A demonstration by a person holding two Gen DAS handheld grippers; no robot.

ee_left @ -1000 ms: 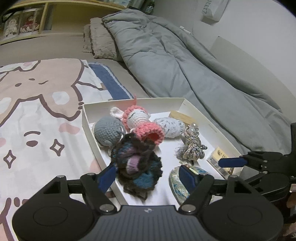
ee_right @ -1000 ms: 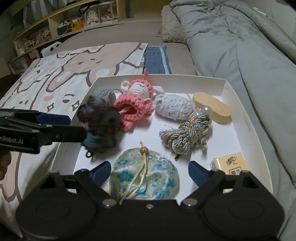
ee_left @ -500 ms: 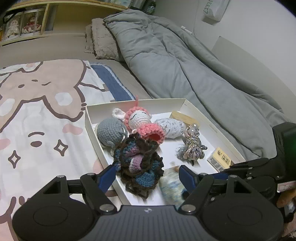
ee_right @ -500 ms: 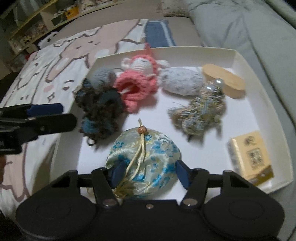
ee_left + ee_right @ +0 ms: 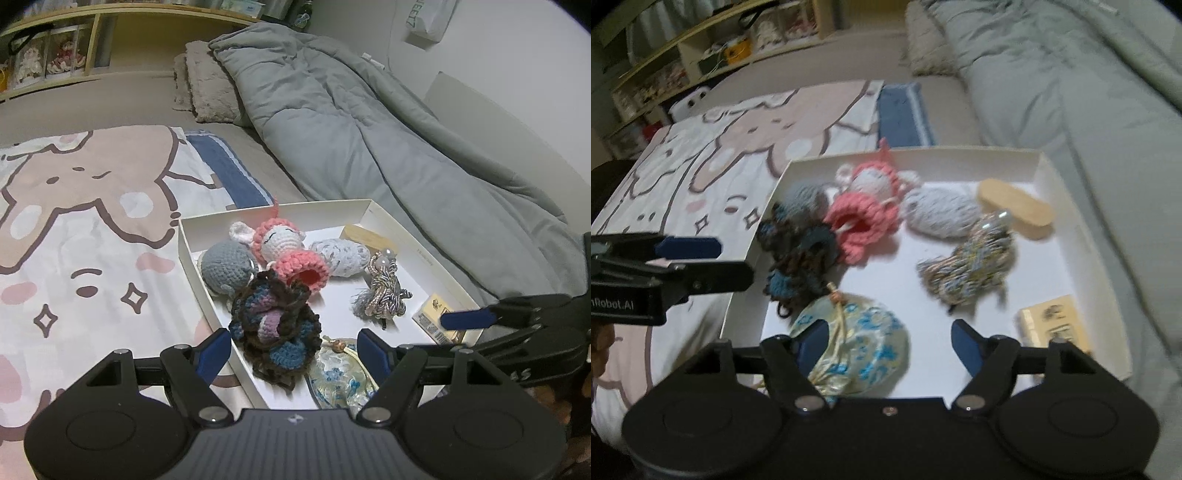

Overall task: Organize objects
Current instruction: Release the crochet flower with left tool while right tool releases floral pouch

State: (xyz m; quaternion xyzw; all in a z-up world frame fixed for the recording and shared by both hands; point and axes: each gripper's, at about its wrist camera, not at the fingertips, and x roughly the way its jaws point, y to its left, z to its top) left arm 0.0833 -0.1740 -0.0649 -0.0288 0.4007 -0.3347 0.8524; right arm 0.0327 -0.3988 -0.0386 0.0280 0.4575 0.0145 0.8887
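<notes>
Both grippers hover with jaws apart, my right gripper (image 5: 882,345) having just reopened around the brocade pouch (image 5: 855,343) (unpinched, resting in the white tray (image 5: 1082,236)), so it lies with the other trinkets

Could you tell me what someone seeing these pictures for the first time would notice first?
Most likely the white box on the cartoon bedspread, full of small keepsakes. A pink crochet doll lies at its far side, with a dark crochet flower in front of it near the left wall. Nearest the camera, a blue-flowered silk pouch sits between the open fingers of the right gripper, against its left finger.
</notes>
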